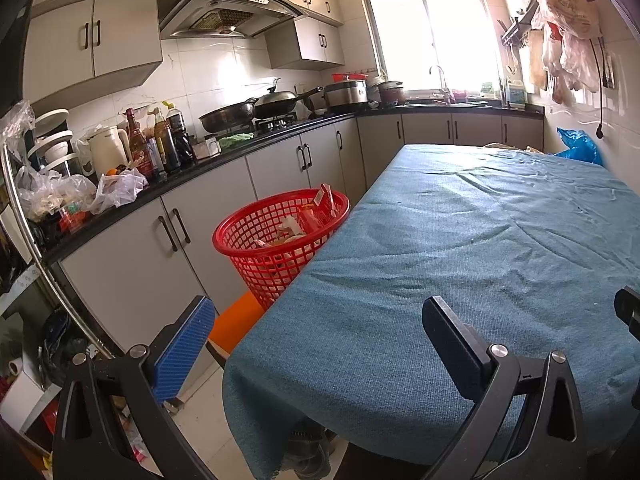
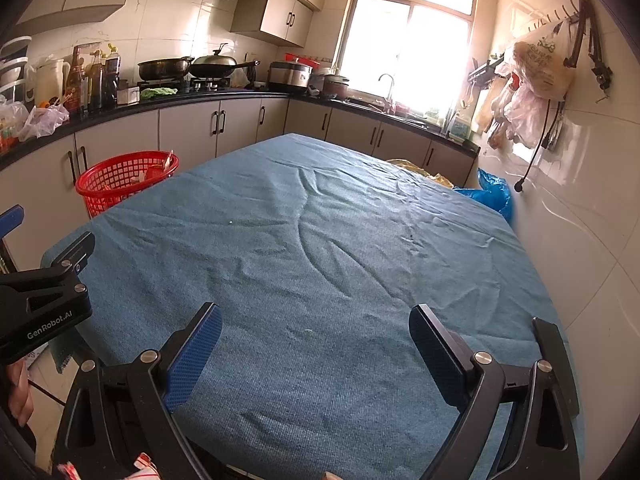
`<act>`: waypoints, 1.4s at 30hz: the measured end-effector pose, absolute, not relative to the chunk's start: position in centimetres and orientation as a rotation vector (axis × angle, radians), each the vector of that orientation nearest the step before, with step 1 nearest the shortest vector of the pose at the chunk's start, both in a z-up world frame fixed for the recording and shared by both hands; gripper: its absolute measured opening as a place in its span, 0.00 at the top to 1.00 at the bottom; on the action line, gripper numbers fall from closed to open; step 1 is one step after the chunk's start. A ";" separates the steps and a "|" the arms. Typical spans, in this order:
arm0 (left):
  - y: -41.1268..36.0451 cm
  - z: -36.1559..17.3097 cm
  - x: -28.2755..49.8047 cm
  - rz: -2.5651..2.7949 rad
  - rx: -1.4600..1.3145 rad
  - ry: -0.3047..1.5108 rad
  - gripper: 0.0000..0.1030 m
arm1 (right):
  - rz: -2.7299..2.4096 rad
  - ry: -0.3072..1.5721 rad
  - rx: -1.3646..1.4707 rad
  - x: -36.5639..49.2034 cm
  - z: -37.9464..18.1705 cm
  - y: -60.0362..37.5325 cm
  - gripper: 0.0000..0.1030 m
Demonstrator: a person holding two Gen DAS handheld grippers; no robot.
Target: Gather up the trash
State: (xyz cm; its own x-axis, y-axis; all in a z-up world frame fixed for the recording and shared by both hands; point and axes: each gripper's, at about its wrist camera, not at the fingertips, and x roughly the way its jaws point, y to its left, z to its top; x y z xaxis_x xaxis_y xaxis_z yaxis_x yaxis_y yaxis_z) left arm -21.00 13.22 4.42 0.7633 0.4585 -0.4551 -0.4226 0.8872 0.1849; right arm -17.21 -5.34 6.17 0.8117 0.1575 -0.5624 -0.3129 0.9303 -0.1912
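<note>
A red mesh basket (image 1: 276, 236) stands on an orange stool beside the table's left edge, holding several wrappers and crumpled papers (image 1: 308, 220). The right wrist view shows the same basket (image 2: 124, 180) at the far left. My left gripper (image 1: 316, 332) is open over the near left corner of the blue-clothed table (image 1: 480, 260), nothing between its fingers. My right gripper (image 2: 316, 340) is open too, low over the table's near edge (image 2: 320, 260), empty. The left gripper's body (image 2: 44, 300) shows at the left of the right wrist view.
A black counter (image 1: 240, 152) with bottles, a kettle, woks and plastic bags runs along the left wall and under the window. A blue plastic bag (image 1: 580, 146) lies at the table's far right corner. Bags hang on the right wall (image 2: 532, 80). Clutter sits on the floor at left.
</note>
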 end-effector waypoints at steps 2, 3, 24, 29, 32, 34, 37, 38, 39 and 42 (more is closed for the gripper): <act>13.2 4.4 -21.0 0.481 0.074 0.513 0.00 | 0.254 0.573 -0.283 -17.2 6.2 -5.3 0.06; 13.2 4.4 -21.0 0.482 0.074 0.513 0.00 | 0.254 0.574 -0.283 -17.3 6.2 -5.4 0.06; 12.8 4.4 -20.5 0.472 0.088 0.518 0.00 | 0.256 0.599 -0.258 -16.7 5.7 -5.9 0.06; 12.2 5.0 -19.1 0.417 0.073 0.535 0.00 | 0.225 0.630 -0.212 -15.3 5.4 -7.2 0.06; 11.3 5.2 -18.1 0.392 0.082 0.539 0.00 | 0.198 0.636 -0.195 -14.5 5.5 -8.2 0.06; 10.4 5.4 -17.1 0.360 0.088 0.550 0.00 | 0.177 0.642 -0.175 -13.7 5.6 -9.2 0.06; 8.9 5.5 -15.3 0.288 0.090 0.589 0.00 | 0.128 0.661 -0.148 -11.9 5.9 -11.1 0.06; 8.2 5.4 -14.3 0.251 0.091 0.617 0.00 | 0.104 0.667 -0.141 -11.2 5.9 -11.8 0.05; 7.5 5.3 -13.2 0.220 0.088 0.648 0.00 | 0.082 0.683 -0.131 -10.2 5.8 -12.8 0.05; 5.7 4.8 -9.6 0.100 0.047 0.756 0.00 | 0.036 0.731 -0.101 -7.8 5.4 -15.0 0.04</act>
